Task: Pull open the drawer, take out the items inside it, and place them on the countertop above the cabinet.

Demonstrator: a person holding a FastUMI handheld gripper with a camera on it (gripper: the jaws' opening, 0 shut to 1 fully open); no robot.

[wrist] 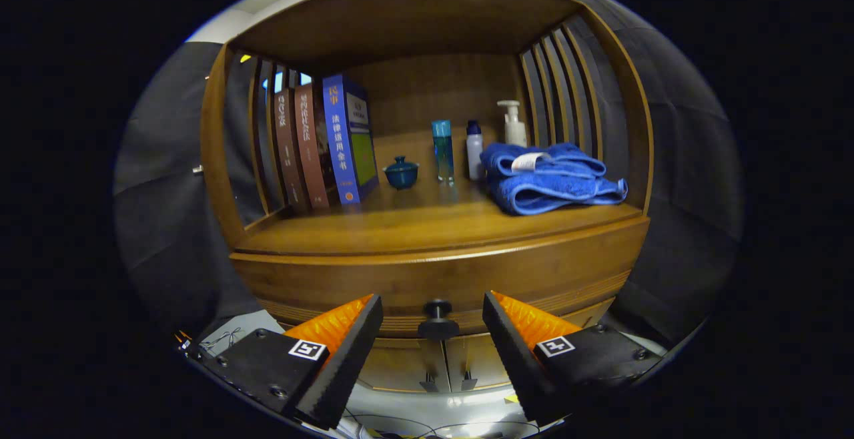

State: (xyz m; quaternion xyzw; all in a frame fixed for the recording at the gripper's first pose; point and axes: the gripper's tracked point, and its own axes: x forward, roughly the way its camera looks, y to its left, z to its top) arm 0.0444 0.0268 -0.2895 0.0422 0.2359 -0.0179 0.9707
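The tongs (432,322), spread wide, flank the small dark round knob (438,315) of the closed brown wooden drawer (534,272) below the surface (413,229); closing off-centre risks slipping off.

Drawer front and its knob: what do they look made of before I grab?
Drawer front: looks like varnished brown wood, with faint grain and soft sheen. Knob: dark, smooth, possibly metal or painted wood; unclear. It sits between the open gripper's fingers.
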